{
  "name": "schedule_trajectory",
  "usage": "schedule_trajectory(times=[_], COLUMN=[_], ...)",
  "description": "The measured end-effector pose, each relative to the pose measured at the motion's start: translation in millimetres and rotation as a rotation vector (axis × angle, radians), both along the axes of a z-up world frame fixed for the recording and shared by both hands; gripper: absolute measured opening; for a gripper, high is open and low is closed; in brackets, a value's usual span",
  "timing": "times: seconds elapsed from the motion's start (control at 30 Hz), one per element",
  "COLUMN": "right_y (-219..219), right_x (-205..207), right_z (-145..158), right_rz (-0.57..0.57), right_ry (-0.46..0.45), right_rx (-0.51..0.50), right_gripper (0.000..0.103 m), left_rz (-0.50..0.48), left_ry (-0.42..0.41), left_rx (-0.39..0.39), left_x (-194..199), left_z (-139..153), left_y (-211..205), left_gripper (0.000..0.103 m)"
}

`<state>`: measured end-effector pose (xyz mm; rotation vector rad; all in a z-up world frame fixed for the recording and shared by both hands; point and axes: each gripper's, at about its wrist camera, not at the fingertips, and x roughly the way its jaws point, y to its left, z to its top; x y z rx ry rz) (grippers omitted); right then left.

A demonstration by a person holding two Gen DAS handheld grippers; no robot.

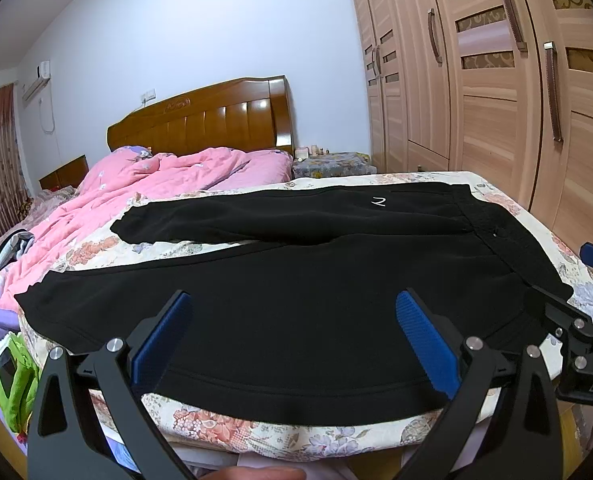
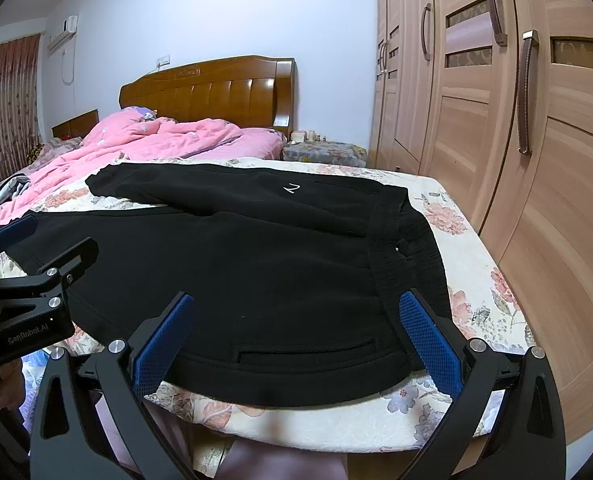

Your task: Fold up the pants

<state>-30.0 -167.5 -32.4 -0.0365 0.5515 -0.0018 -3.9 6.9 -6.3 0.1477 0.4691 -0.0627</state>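
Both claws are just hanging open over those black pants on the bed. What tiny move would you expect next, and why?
Probably both dip to the near edge and pinch it. The black pants lie flat and unfolded, legs apart, on the floral bedspread. The left claw and right claw hang wide open above that near leg, gripping nothing, so a fold likely starts there.

Black pants (image 1: pixel 296 280) lie flat on the floral bedspread (image 1: pixel 232 428), unfolded, legs spread apart. Waistband sits to the right near the wardrobe side, legs run left. Far leg shows a small white logo near the hip. Near leg's edge runs along the bed's front edge. A slit pocket shows on the near leg.
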Motion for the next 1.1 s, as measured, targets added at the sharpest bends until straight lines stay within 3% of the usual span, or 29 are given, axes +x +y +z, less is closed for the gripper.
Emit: schedule_trajectory(times=[1.1], right_y=[0.1], right_x=[-0.3], right_z=[-3.4], right_rz=[0.006], right_ry=[0.009], right_rx=[0.014], right_gripper=[0.099], left_rz=[0.001], left_ry=[0.009], left_rx=[-0.002], left_x=[2.8], left_z=[0.6], left_y=[2.6], left_gripper=[0.102])
